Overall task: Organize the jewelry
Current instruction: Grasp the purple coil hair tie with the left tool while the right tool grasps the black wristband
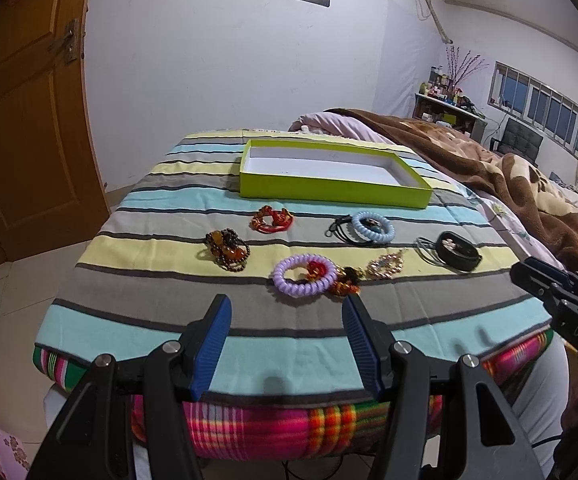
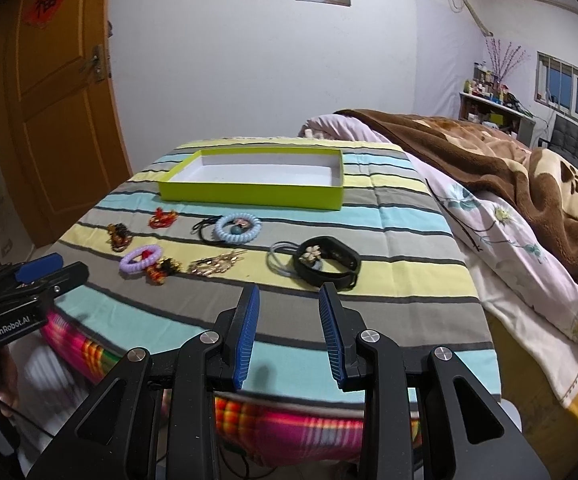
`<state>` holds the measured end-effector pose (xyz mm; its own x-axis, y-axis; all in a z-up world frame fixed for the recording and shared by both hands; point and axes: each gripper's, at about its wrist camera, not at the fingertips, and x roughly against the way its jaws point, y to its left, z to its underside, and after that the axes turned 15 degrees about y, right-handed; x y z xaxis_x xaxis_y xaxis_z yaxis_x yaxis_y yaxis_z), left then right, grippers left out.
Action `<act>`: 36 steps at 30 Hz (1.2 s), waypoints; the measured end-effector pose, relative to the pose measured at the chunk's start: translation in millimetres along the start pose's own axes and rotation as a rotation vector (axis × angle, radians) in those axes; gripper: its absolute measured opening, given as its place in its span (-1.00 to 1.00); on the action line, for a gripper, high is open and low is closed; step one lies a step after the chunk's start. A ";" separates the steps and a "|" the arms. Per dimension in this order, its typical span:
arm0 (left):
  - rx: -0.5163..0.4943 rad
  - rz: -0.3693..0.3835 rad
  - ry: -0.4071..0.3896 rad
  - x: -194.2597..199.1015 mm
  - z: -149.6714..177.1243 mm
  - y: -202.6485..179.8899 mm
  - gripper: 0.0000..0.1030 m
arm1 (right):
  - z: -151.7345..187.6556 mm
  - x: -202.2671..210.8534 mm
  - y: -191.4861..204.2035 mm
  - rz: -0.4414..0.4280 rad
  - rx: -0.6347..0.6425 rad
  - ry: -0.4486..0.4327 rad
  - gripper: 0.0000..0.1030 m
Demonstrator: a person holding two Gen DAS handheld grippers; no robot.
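An empty green box [image 1: 329, 190] [image 2: 249, 194] with a white inside sits at the far side of the striped cloth. In front of it lie a red bracelet [image 1: 271, 219], a brown bead bracelet [image 1: 227, 250], a purple coil band [image 1: 304, 274] [image 2: 141, 259], a blue coil band [image 1: 373, 227] [image 2: 237, 229], a gold piece [image 1: 387, 266] [image 2: 217, 262] and a black wristband [image 1: 459, 255] [image 2: 327, 262]. My left gripper [image 1: 287, 306] is open and empty, just short of the purple band. My right gripper [image 2: 289, 294] is open and empty, just short of the black wristband.
The striped cloth [image 1: 149, 312] covers a small table with a plaid layer beneath. A bed with a brown blanket [image 2: 509, 160] lies to the right. A wooden door [image 1: 29, 140] stands at the left. Shelves and a window are far right.
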<state>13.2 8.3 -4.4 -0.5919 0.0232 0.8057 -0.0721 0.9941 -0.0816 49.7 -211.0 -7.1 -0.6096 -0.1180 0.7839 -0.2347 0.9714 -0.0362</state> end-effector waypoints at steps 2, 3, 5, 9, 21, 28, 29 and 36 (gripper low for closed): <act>0.010 -0.004 0.006 -5.8 -6.1 3.4 0.16 | -4.1 -4.8 -6.8 -0.001 -0.014 0.009 -0.38; 0.012 -0.003 0.009 -8.8 -9.0 5.2 0.16 | -6.3 -7.7 -9.9 0.002 -0.021 0.014 -0.38; 0.015 -0.010 0.016 -15.8 -15.0 7.1 0.13 | -10.2 -13.4 -15.6 0.003 -0.033 0.023 -0.38; 0.012 -0.017 0.041 -31.7 -25.7 10.1 -0.04 | -22.3 -27.9 -28.6 0.003 -0.054 0.043 -0.38; 0.019 -0.002 0.141 -69.5 -35.8 14.0 -0.20 | -52.6 -80.7 -55.6 0.015 -0.072 0.159 -0.38; -0.011 -0.033 0.156 -75.1 -39.4 10.5 -0.37 | -60.3 -102.3 -57.6 -0.023 -0.019 0.240 -0.38; -0.018 -0.036 0.155 -75.4 -39.8 9.7 -0.49 | -61.5 -103.9 -58.0 -0.026 -0.017 0.244 -0.38; -0.039 -0.026 0.143 -75.6 -41.4 6.7 -0.81 | -63.5 -104.3 -55.0 -0.022 0.021 0.249 -0.58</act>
<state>90.7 17.5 -41.5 -0.4697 0.0098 0.8828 -0.0528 0.9978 -0.0391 174.2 -239.0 -47.4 -0.3992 -0.0821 0.9132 -0.2627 0.9645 -0.0282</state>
